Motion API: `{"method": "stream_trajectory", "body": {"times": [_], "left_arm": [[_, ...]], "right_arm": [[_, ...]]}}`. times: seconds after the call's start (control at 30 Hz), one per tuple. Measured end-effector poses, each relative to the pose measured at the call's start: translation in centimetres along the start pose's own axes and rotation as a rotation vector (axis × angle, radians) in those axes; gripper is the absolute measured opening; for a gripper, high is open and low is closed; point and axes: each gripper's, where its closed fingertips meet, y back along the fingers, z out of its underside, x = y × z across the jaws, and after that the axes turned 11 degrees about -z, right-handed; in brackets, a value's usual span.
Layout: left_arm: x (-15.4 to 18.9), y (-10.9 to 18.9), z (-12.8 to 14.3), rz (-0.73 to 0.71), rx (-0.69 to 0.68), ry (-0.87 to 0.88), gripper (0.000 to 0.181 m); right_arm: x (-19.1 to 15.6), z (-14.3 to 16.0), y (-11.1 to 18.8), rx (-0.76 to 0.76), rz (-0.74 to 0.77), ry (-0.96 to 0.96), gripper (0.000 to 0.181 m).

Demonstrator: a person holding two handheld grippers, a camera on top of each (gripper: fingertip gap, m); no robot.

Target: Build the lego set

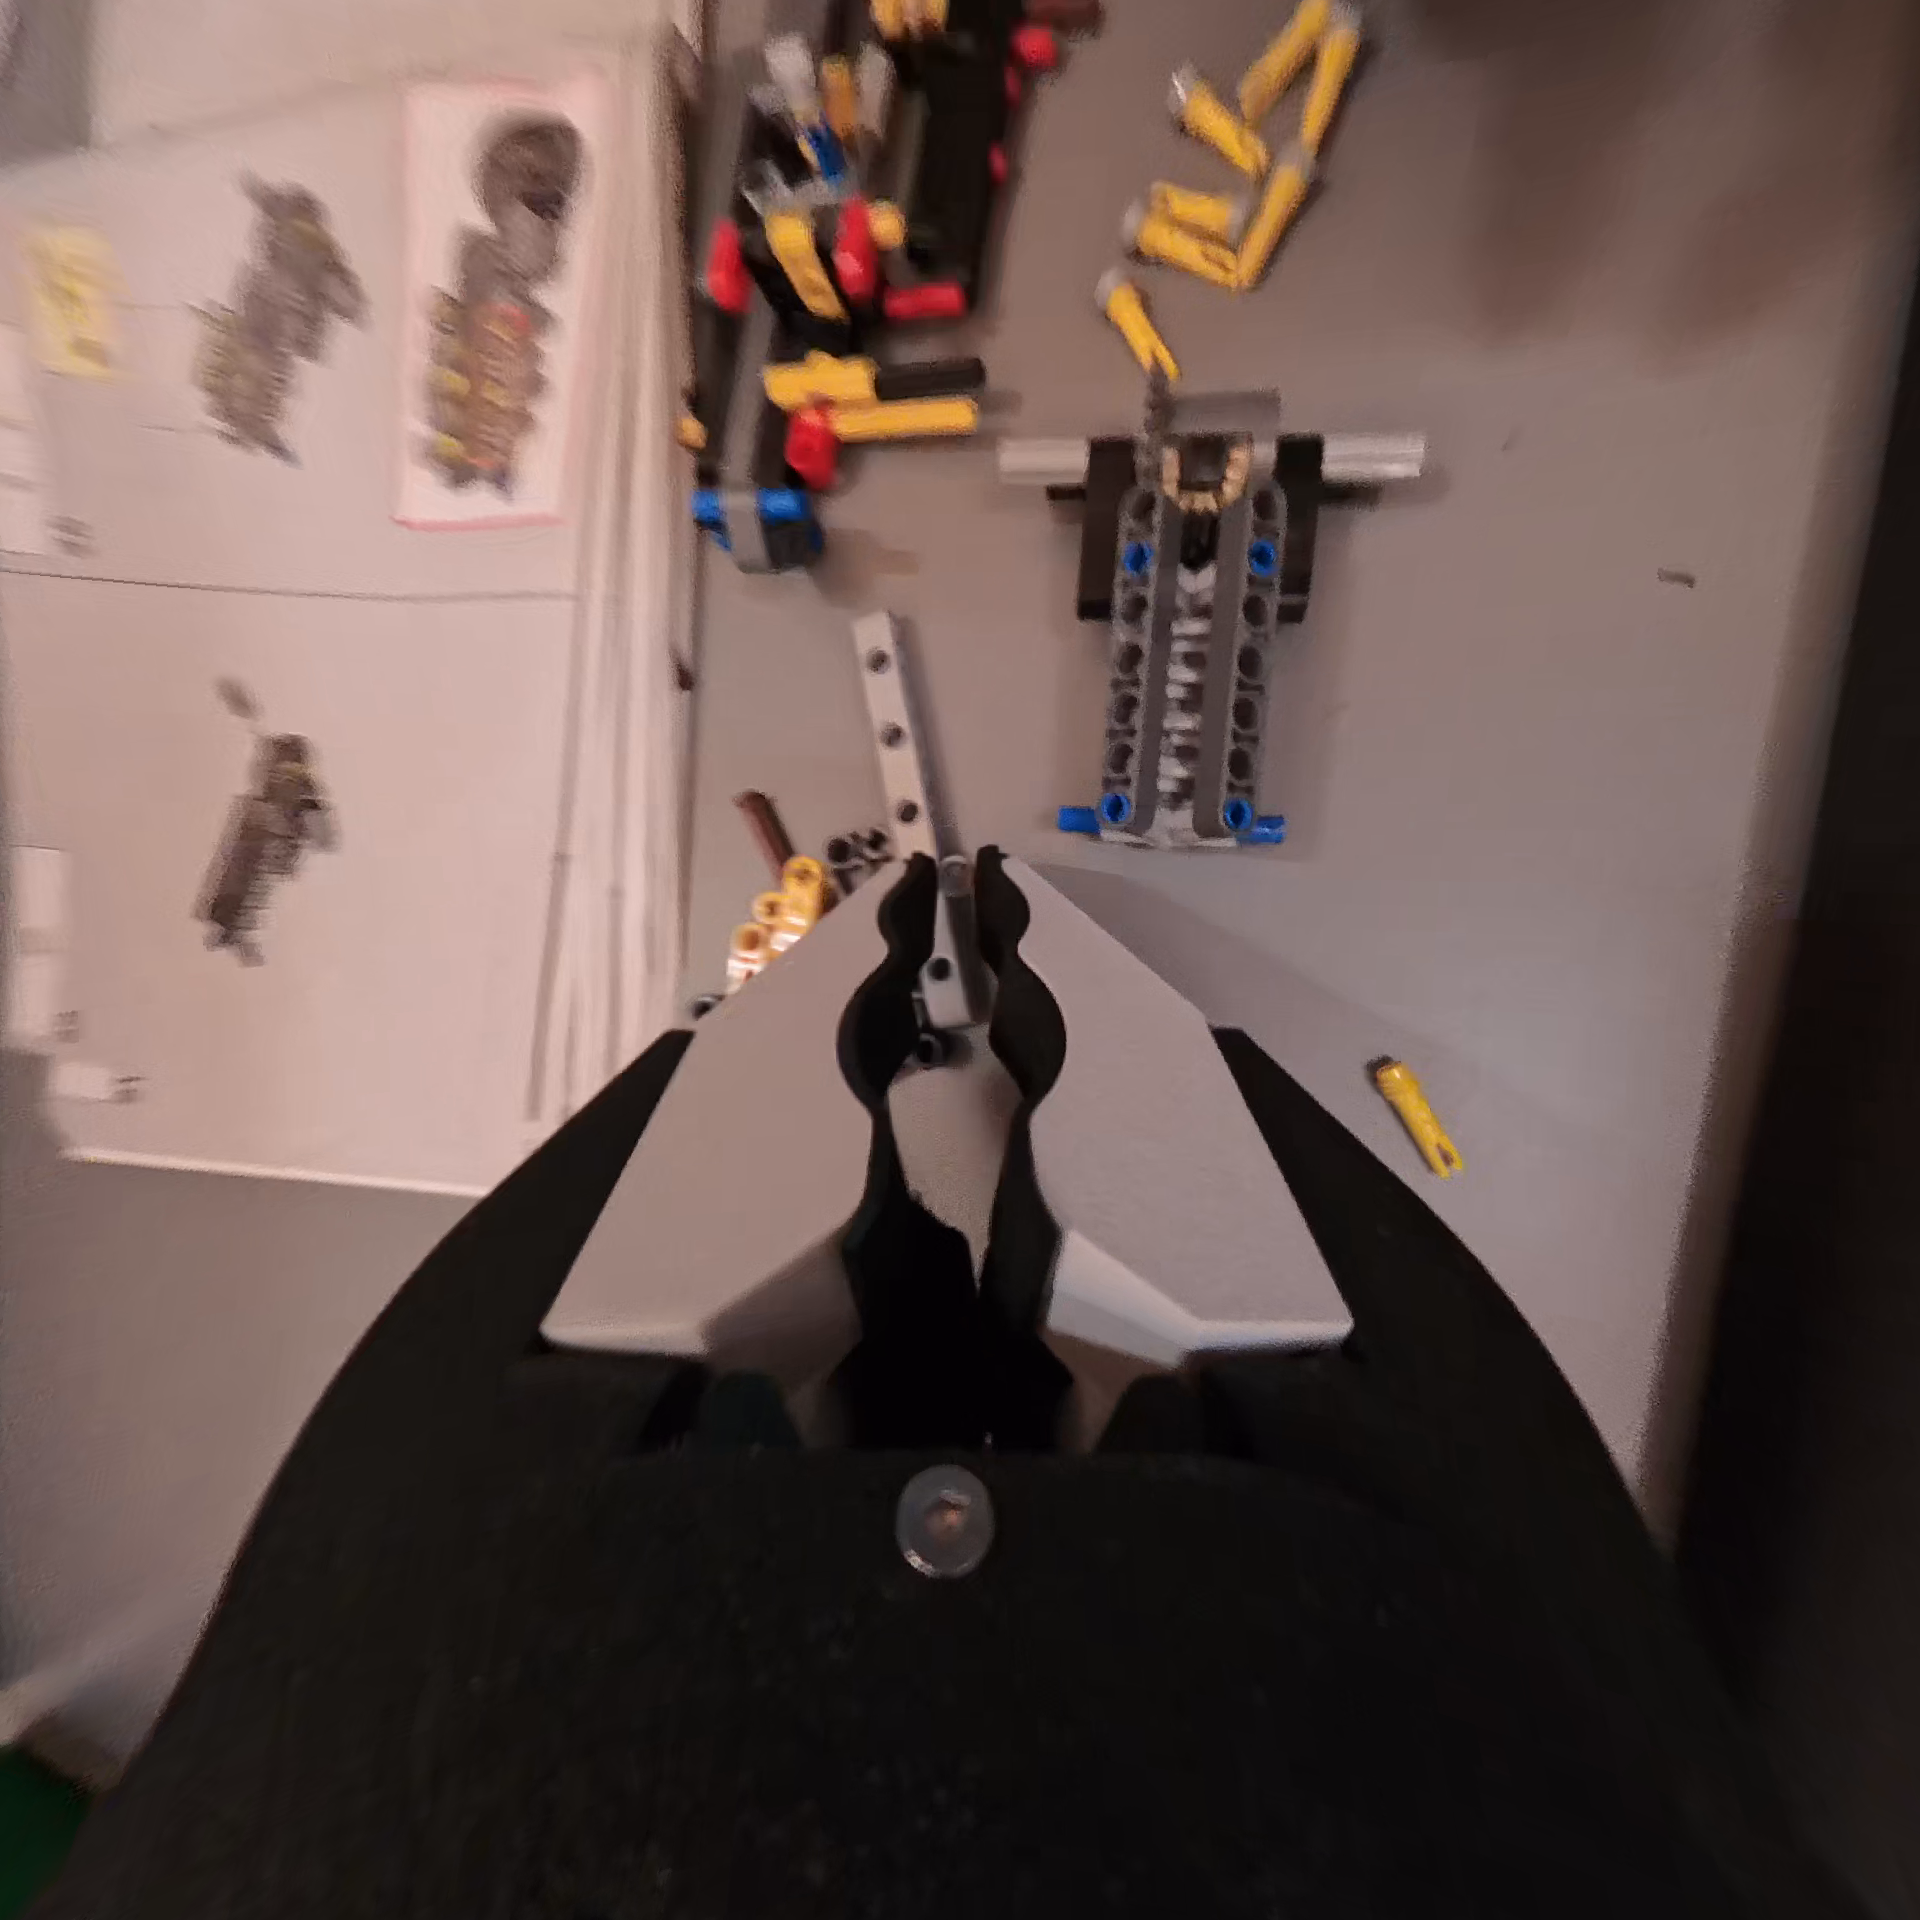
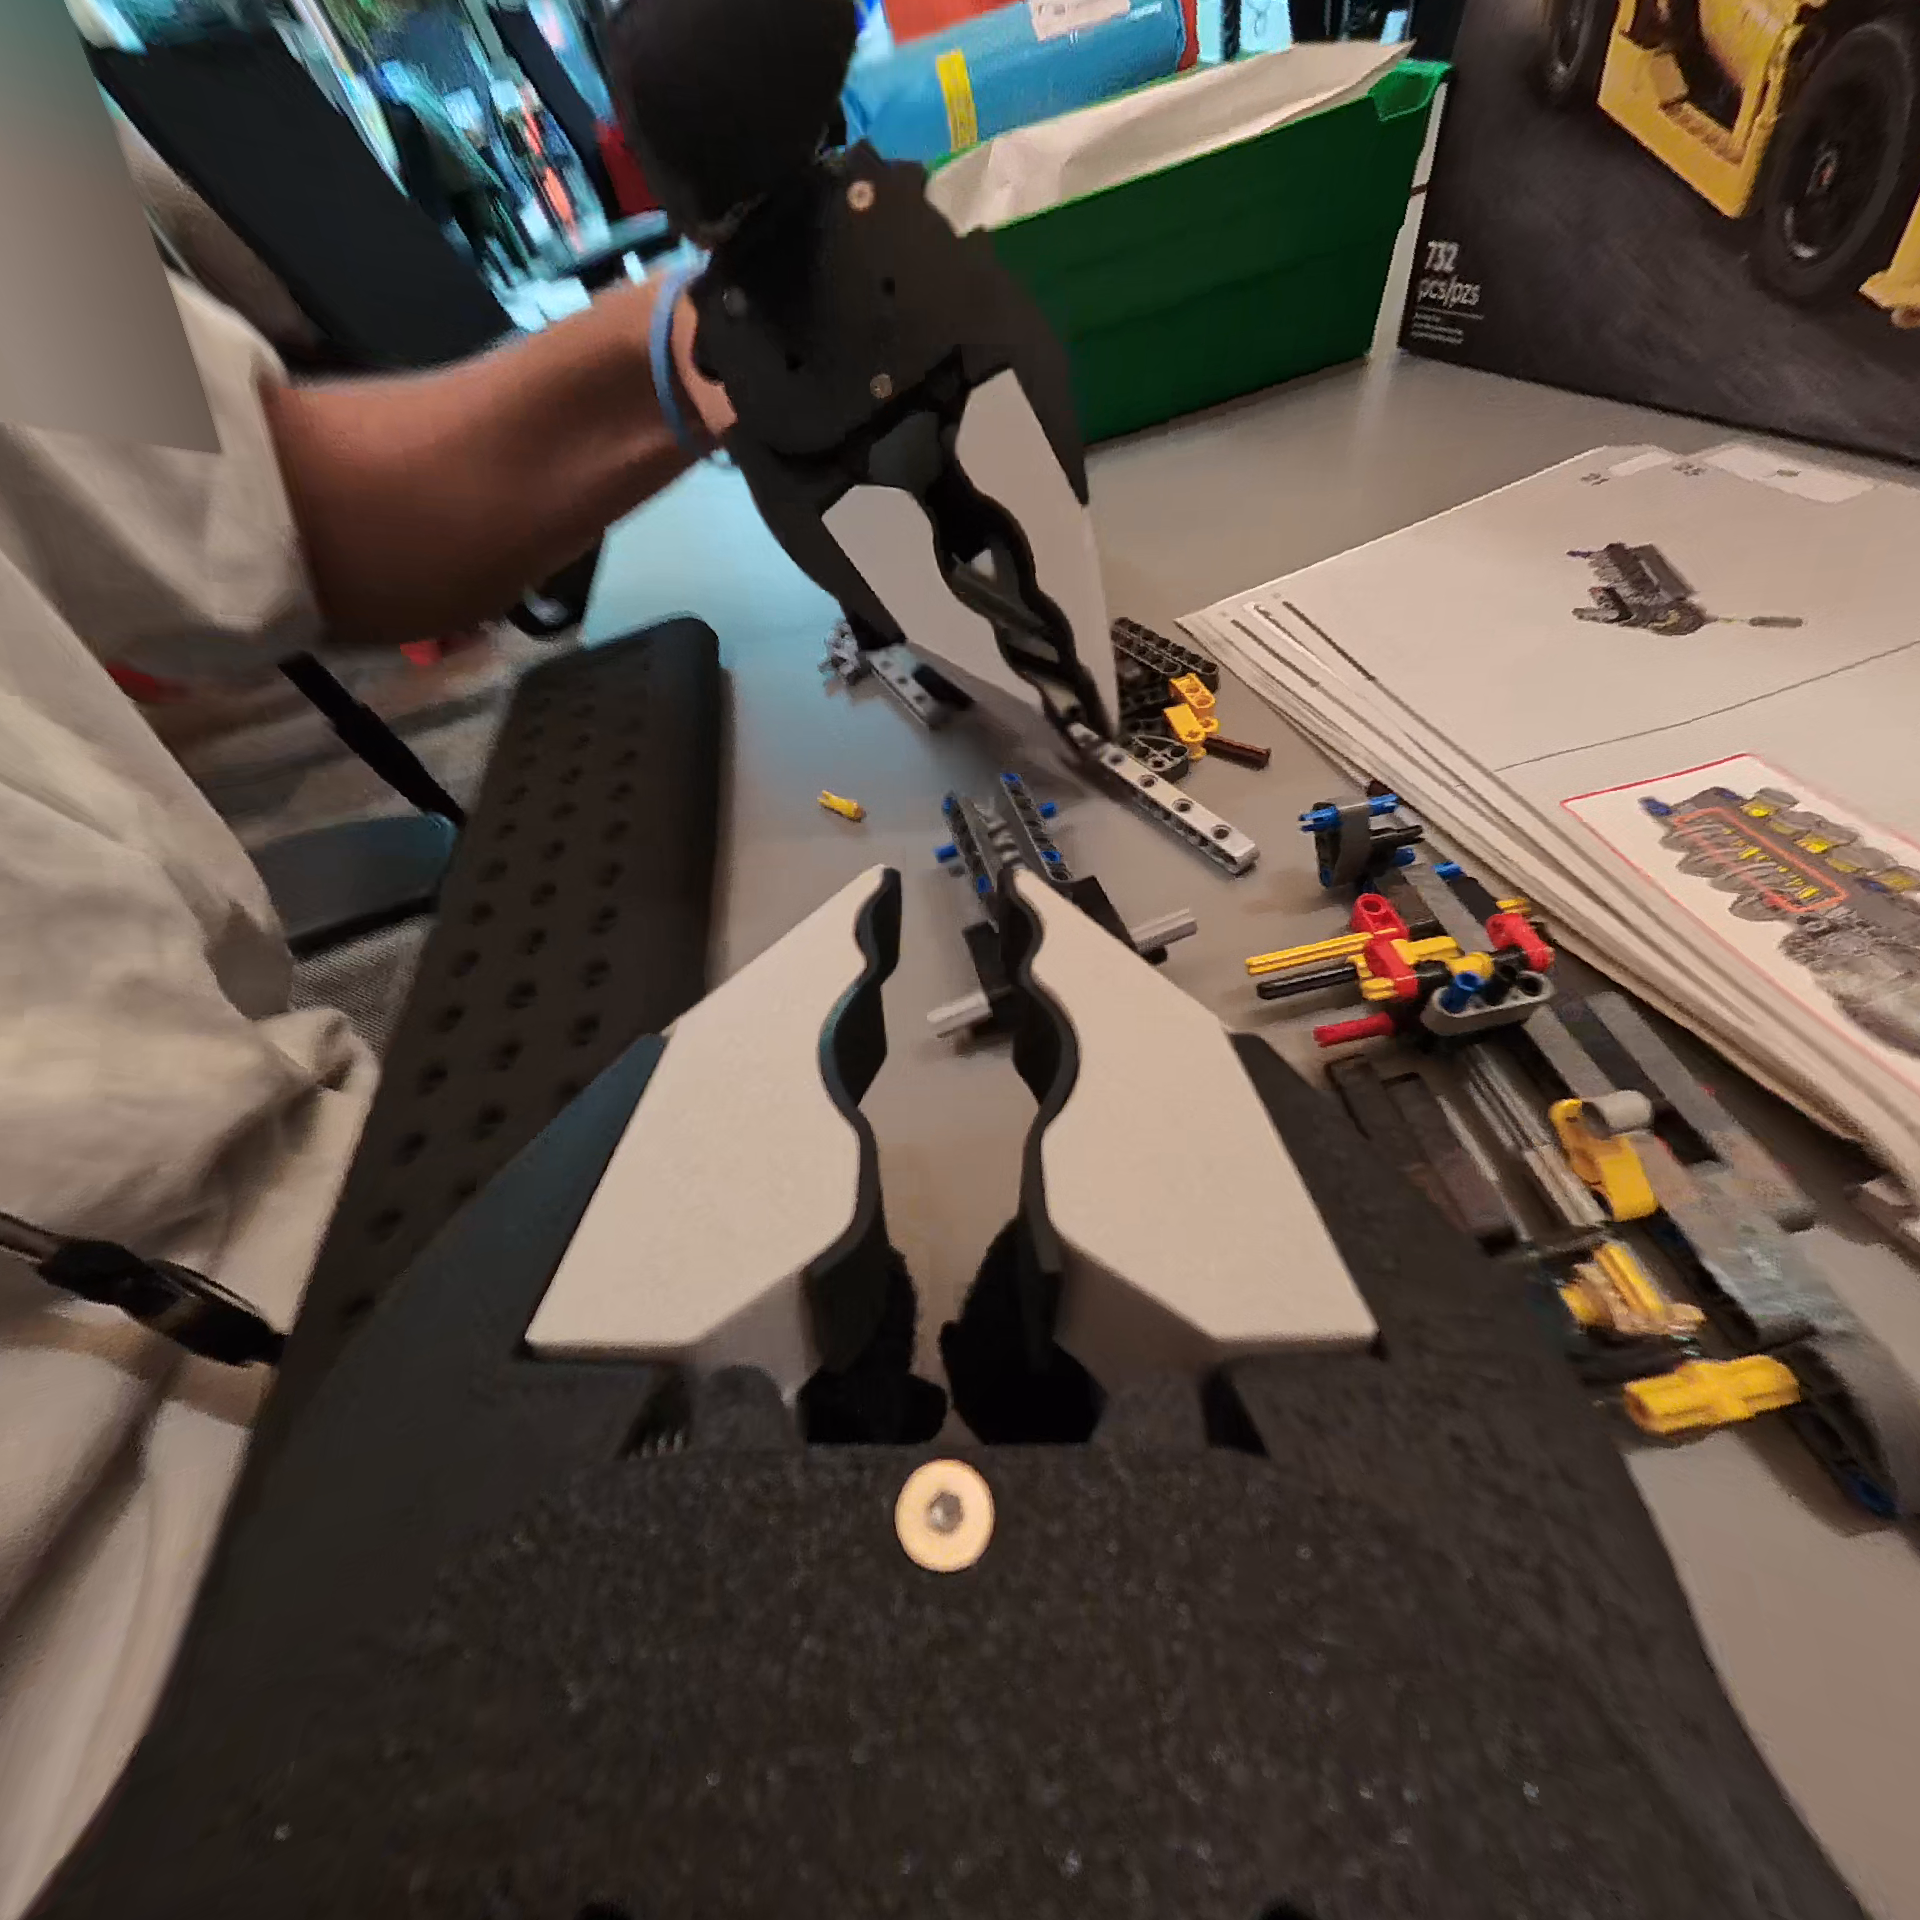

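Long light-grey holed plastic beam (image 1: 896, 727) lies flat on the grey tabletop (image 1: 1507, 831), long axis 11–5 o'clock in the left wrist view. Left gripper (image 1: 954, 871), pitched steeply down, fingers nearly closed, pinches its near end. Right gripper (image 2: 951, 883) hovers level, fingers slightly parted and empty, over the grey engine-block assembly with blue pins (image 2: 992, 831).

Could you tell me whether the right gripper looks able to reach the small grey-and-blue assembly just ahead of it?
Probably yes: the right gripper is open and empty, the grey-and-blue assembly lies just beyond it, with nothing between.
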Motion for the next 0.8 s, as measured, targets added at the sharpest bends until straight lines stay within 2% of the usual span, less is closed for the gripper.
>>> {"method": "stream_trajectory", "body": {"times": [0.07, 0.17, 0.27, 0.33, 0.4, 0.47, 0.8], "left_arm": [[-0.6, 1.9, -3.6, -0.062, 0.195, 0.042, 0.006], [0.4, 5.9, -11.0, -0.103, 0.597, 0.141, 0.006], [1.8, 7.8, -15.2, -0.166, 0.792, 0.117, 0.005], [2.3, 8.1, -16.6, -0.18, 0.836, 0.109, 0.006], [2.6, 8.0, -17.2, -0.191, 0.847, 0.091, 0.006], [2.5, 7.8, -17.4, -0.208, 0.843, 0.076, 0.006], [2.4, 7.9, -17.7, -0.229, 0.839, 0.055, 0.006]], "right_arm": [[-0.4, -1.2, 0.2, 0.096, -0.087, -0.15, 0.018], [-2.2, -5.1, 1.1, 0.367, -0.43, -0.462, 0.03], [-3.0, -7.1, 2.0, 0.508, -0.697, -0.675, 0.027], [-3.8, -7.6, 2.6, 0.542, -0.836, -0.743, 0.028], [-4.2, -8.0, 3.1, 0.576, -0.893, -0.766, 0.022], [-4.4, -8.0, 3.4, 0.589, -0.909, -0.77, 0.015], [-4.4, -7.9, 3.4, 0.588, -0.91, -0.778, 0.009]]}}
